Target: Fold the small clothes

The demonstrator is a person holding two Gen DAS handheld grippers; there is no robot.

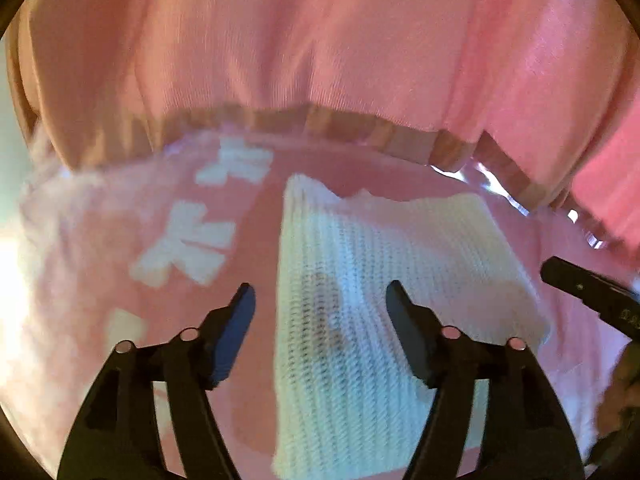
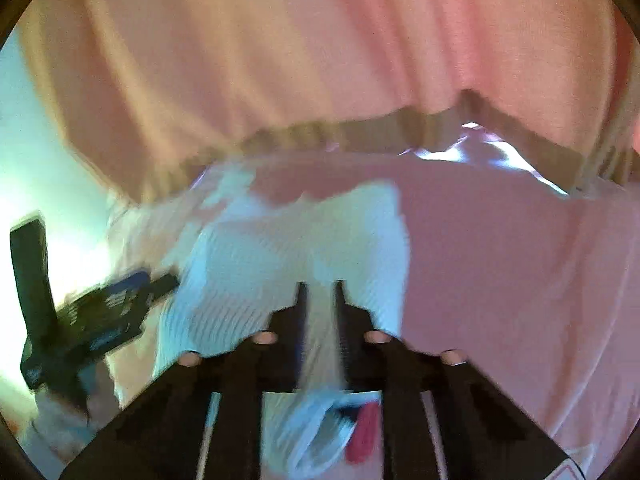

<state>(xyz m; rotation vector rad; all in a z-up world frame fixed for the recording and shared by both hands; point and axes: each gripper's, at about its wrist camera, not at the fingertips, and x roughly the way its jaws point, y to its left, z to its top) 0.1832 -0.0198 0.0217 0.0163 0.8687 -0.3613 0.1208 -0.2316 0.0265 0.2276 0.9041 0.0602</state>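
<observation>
A fold of the white knitted garment [image 1: 360, 280] is judged to be in hand. The piece is spread on a pink patterned cloth [image 1: 120, 240], in front of a hanging pink curtain [image 1: 320, 40], and one flap already seems to be laid over the body.

In the right wrist view, the right gripper [image 2: 320, 292] is seen drawn nearly together on a strip of the white knit, which runs between the two fingers and bunches up behind them. A small red and dark tag [image 2: 360, 428] is seen on that bunched part. The frame is blurred, so it cannot be settled with certainty how firmly the fabric is pinched, though a grip is the likelier reading.

The left gripper [image 1: 320, 300] is held with its jaws well apart above the garment; nothing is clasped, and the knit merely lies under the gap and the right-hand finger [image 1: 408, 328].

For the next move, the pinched edge would need to be carried across and laid flat over the rest. The free left tool could be used to pin the body down or to take a second corner.
</observation>
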